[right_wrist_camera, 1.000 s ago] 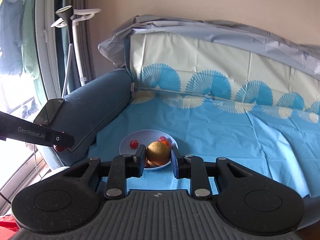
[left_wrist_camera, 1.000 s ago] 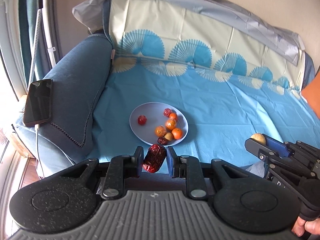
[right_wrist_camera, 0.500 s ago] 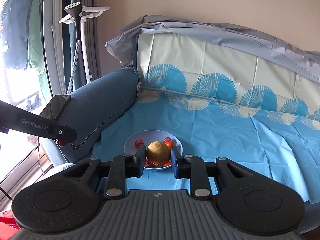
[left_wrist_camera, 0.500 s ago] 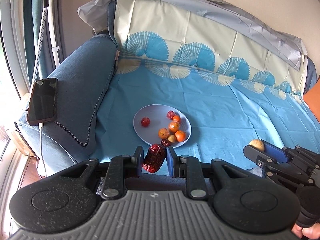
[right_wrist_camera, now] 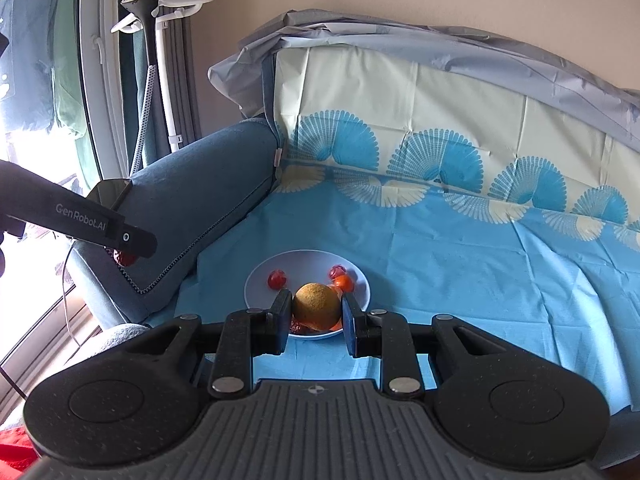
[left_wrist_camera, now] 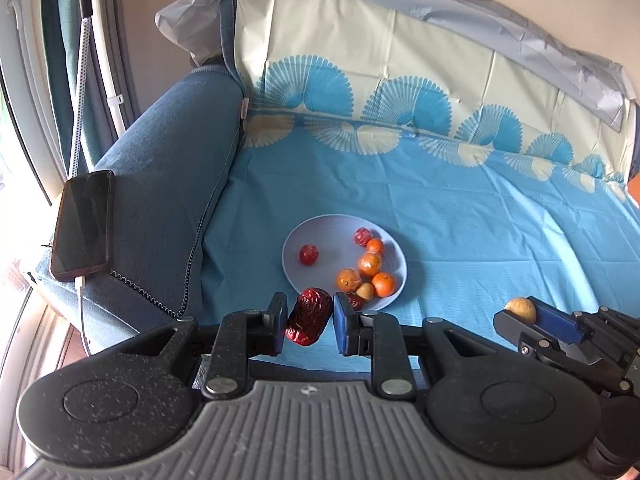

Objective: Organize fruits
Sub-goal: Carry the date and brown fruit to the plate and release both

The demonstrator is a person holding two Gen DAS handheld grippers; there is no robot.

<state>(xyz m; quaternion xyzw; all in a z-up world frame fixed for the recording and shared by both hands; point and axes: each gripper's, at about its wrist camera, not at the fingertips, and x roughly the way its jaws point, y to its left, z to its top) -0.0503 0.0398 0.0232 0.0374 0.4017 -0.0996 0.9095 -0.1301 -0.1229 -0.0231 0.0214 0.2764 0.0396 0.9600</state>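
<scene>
A pale blue plate [left_wrist_camera: 332,236] lies on the blue sofa cover and holds several small oranges [left_wrist_camera: 369,264] and red fruits [left_wrist_camera: 309,254]. My left gripper [left_wrist_camera: 309,322] is shut on a wrinkled dark red date [left_wrist_camera: 310,316], held in front of the plate's near edge. My right gripper [right_wrist_camera: 315,307] is shut on a round tan-brown fruit [right_wrist_camera: 316,306], held before the plate [right_wrist_camera: 260,280]. The right gripper also shows at the lower right of the left wrist view [left_wrist_camera: 520,314].
A black phone [left_wrist_camera: 82,224] with a charging cable lies on the dark blue sofa armrest [left_wrist_camera: 168,184] at left. The patterned backrest cover [left_wrist_camera: 400,80] rises behind. A garment steamer stand [right_wrist_camera: 156,60] stands by the window at left.
Both grippers have drawn back and risen a little from the plate, which looks smaller and farther. Each still holds its fruit.
</scene>
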